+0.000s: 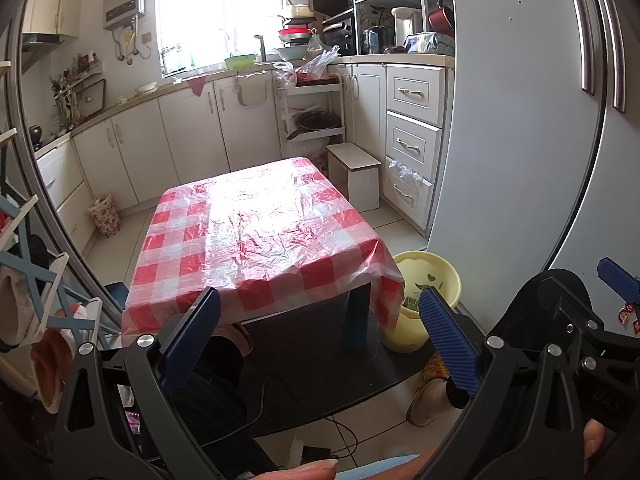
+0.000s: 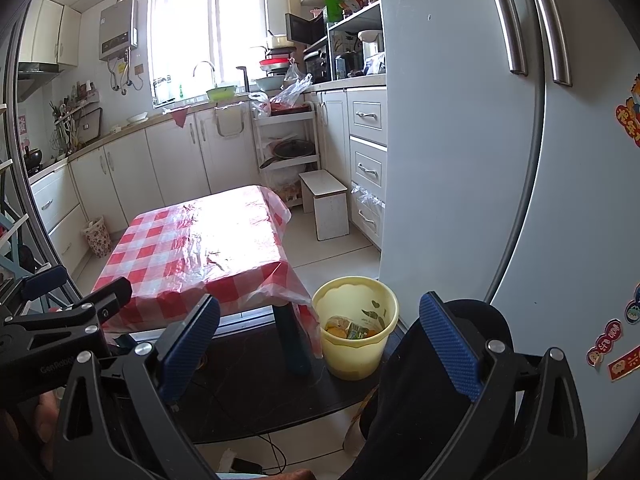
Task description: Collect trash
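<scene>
Both fingers [image 2: 188, 344] spread, one yellow bin [image 2: 356, 354], one checked table [image 2: 192, 248]

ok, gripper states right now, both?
Left gripper: open, holding nothing.
Right gripper: open, holding nothing.

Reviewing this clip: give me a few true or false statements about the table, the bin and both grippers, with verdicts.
1. The yellow bin stands on the floor by the table's near right corner. True.
2. The bin is empty. False: packaging and orange pieces lie in it.
3. The left gripper is shut on a wrapper. False: it is open and holds nothing.
4. The right gripper is open. True.
5. Bottles and wrappers litter the checked tablecloth. False: no trash shows on it.
</scene>
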`<state>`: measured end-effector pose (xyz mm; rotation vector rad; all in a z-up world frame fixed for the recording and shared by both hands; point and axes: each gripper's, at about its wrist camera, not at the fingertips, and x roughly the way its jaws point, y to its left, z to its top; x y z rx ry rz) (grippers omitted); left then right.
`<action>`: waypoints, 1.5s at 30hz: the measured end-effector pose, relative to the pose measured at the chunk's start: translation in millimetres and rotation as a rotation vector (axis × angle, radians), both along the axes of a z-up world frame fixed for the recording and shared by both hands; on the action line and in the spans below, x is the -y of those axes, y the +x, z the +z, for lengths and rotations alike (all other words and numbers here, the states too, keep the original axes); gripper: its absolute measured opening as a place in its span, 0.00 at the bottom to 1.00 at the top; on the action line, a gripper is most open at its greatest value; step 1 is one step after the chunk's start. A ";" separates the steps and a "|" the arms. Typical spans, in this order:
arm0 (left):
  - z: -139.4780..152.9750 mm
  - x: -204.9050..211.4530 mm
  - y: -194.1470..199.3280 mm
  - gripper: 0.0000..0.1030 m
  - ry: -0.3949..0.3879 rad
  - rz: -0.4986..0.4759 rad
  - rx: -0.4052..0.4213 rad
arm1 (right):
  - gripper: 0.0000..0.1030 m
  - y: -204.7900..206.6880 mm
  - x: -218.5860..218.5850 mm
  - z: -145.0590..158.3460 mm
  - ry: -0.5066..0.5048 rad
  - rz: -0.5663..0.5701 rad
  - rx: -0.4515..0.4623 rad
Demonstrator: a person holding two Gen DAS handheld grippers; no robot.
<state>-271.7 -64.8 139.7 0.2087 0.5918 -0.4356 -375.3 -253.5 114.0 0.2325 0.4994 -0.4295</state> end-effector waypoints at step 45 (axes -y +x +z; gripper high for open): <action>-3.8 3.8 -1.4 0.92 0.047 -0.020 -0.026 | 0.93 -0.8 -2.8 -7.4 -0.001 0.005 -0.009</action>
